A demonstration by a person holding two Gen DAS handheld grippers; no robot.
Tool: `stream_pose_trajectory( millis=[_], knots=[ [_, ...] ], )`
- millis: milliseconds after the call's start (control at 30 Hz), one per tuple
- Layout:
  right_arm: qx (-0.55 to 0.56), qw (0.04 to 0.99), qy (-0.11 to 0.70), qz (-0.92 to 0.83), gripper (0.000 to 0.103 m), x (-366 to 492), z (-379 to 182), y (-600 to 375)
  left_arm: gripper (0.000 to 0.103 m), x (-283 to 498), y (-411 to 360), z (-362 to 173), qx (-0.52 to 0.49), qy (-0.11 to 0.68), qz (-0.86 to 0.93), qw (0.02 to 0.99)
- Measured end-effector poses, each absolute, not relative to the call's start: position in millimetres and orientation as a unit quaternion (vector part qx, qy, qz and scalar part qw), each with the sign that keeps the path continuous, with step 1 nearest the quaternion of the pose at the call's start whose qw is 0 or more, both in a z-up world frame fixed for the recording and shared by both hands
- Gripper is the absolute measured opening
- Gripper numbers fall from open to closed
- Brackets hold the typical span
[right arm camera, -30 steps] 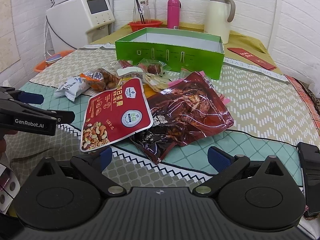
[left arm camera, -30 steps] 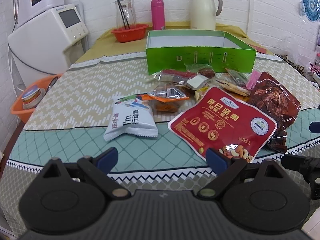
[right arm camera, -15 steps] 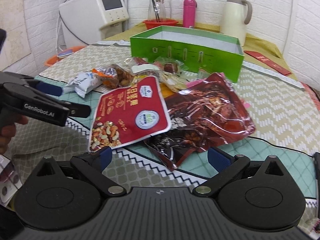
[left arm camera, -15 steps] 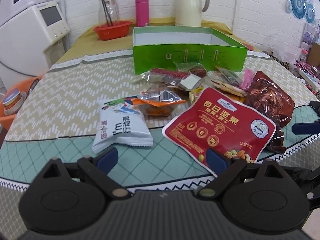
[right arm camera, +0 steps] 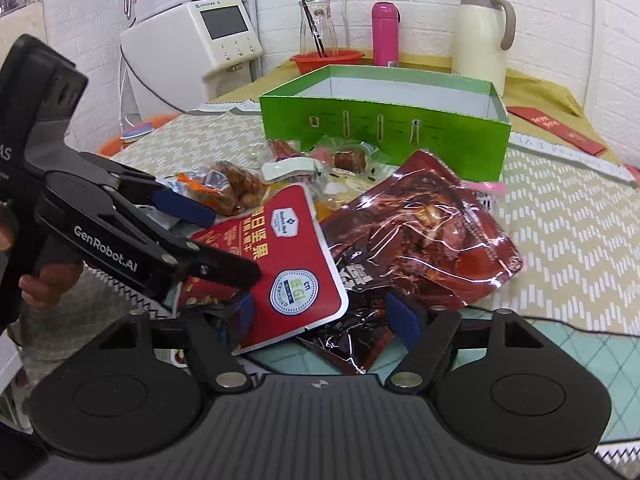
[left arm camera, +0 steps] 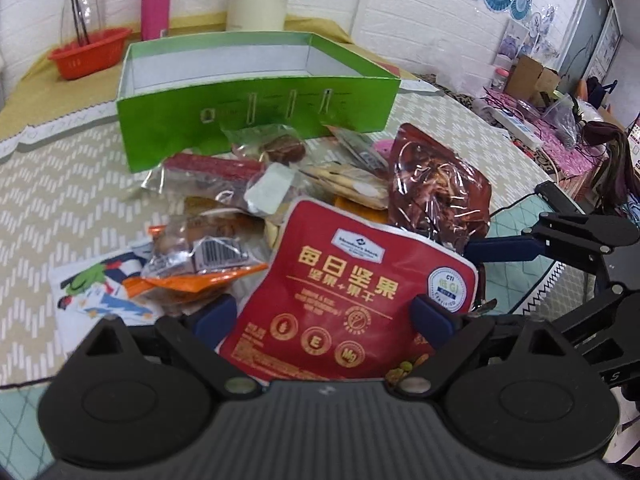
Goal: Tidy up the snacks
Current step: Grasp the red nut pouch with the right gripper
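A red nut pouch (left arm camera: pixel 352 280) (right arm camera: pixel 288 248) lies at the near edge of a snack pile. It partly overlaps a dark red meat pouch (left arm camera: pixel 436 184) (right arm camera: pixel 420 232). My left gripper (left arm camera: pixel 324 316) (right arm camera: pixel 232 246) is open, with its fingers on either side of the red pouch's lower half. My right gripper (right arm camera: pixel 324 312) is open but narrowed, and the near corners of both pouches lie between its fingers. One of its fingers (left arm camera: pixel 500 246) shows from the right in the left wrist view. Behind the pile stands an empty green box (left arm camera: pixel 256 120) (right arm camera: pixel 384 132).
An orange-edged packet (left arm camera: pixel 192 256), a white packet (left arm camera: pixel 96 292) and several small wrapped snacks fill the pile's left and middle. A red basket (left arm camera: pixel 88 52), a pink bottle (right arm camera: pixel 384 34) and a cream jug (right arm camera: pixel 480 32) stand behind the box. A white appliance (right arm camera: pixel 192 52) is far left.
Both grippers have moved forward and down onto the near edge of the pile. The left one now straddles the red pouch. The right one's fingers have drawn closer together.
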State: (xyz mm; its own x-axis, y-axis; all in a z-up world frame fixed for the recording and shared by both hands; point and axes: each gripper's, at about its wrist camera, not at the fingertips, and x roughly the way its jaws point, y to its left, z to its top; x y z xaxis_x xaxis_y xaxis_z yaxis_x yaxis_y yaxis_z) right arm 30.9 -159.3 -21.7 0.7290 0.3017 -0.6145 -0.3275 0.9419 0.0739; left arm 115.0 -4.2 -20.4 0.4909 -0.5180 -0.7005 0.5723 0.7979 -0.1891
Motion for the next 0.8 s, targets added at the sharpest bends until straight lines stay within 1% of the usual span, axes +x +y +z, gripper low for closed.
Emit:
stream_pose_trajectory(
  millis=[167, 300, 333, 367, 400, 433, 500, 533, 567, 600, 633, 767, 800],
  knots=[
    [0.020, 0.938, 0.315, 0.141, 0.103, 38, -20, -178, 0.093, 119, -5, -20, 0.040, 0.402, -0.324, 0.856],
    [0.012, 0.937, 0.318, 0.148, 0.103, 19, -11, -179, 0.092, 120, 3, -18, 0.044, 0.415, -0.322, 0.850],
    [0.007, 0.932, 0.327, 0.156, 0.101, 14, -10, -176, 0.090, 122, 6, -18, 0.043, 0.419, -0.323, 0.848],
    [0.007, 0.928, 0.335, 0.162, 0.096, 9, -11, -174, 0.089, 123, 7, -18, 0.043, 0.421, -0.324, 0.846],
    [0.009, 0.923, 0.345, 0.169, 0.093, 6, -12, -171, 0.086, 123, 9, -17, 0.041, 0.423, -0.325, 0.845],
    [0.015, 0.918, 0.354, 0.180, 0.087, 4, -14, -168, 0.081, 123, 10, -16, 0.041, 0.423, -0.325, 0.845],
    [0.035, 0.909, 0.366, 0.196, 0.082, 3, -20, -163, 0.078, 123, 11, -15, 0.039, 0.424, -0.332, 0.842],
    [0.040, 0.906, 0.370, 0.199, 0.078, 5, -23, -160, 0.079, 124, 9, -15, 0.039, 0.425, -0.332, 0.841],
    [0.044, 0.905, 0.374, 0.196, 0.077, 8, -27, -158, 0.081, 125, 8, -15, 0.042, 0.425, -0.331, 0.841],
    [0.051, 0.905, 0.375, 0.194, 0.077, 11, -30, -155, 0.090, 126, 7, -15, 0.048, 0.422, -0.325, 0.845],
    [0.057, 0.907, 0.368, 0.194, 0.076, 13, -30, -154, 0.094, 128, 5, -16, 0.054, 0.417, -0.316, 0.850],
    [0.071, 0.912, 0.363, 0.176, 0.075, 20, -31, -152, 0.094, 137, -4, -17, 0.055, 0.425, -0.317, 0.846],
    [0.068, 0.915, 0.359, 0.172, 0.074, 20, -31, -150, 0.090, 137, -7, -17, 0.058, 0.425, -0.327, 0.842]
  ],
)
